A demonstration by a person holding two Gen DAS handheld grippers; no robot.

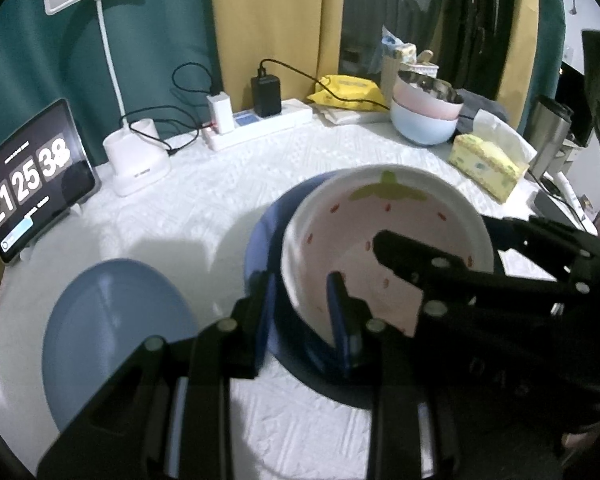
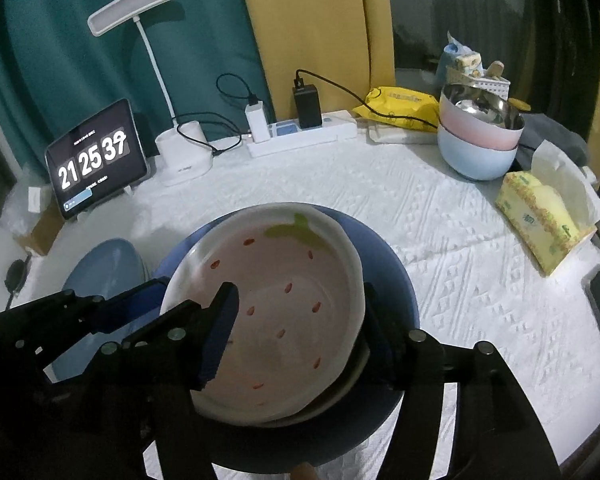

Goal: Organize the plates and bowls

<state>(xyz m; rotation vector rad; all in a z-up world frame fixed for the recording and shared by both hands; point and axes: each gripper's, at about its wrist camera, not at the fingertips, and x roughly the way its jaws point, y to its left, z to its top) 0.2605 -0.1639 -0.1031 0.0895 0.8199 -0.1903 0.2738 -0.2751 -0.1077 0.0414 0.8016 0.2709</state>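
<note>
The white-clothed table (image 1: 204,200) fills both views. At frame centre a dark blue plate (image 2: 392,268) carries the strawberry dish (image 2: 284,304) (tilted). The left gripper (image 1: 300,312) pinches the dish's rim; the right gripper (image 2: 296,320) stands spread, straddling its near edge.

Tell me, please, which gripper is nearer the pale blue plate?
Left. The left gripper clamps the strawberry bowl's rim, beside the pale blue plate; the right gripper straddles the bowl's opposite rim, jaws open.
</note>
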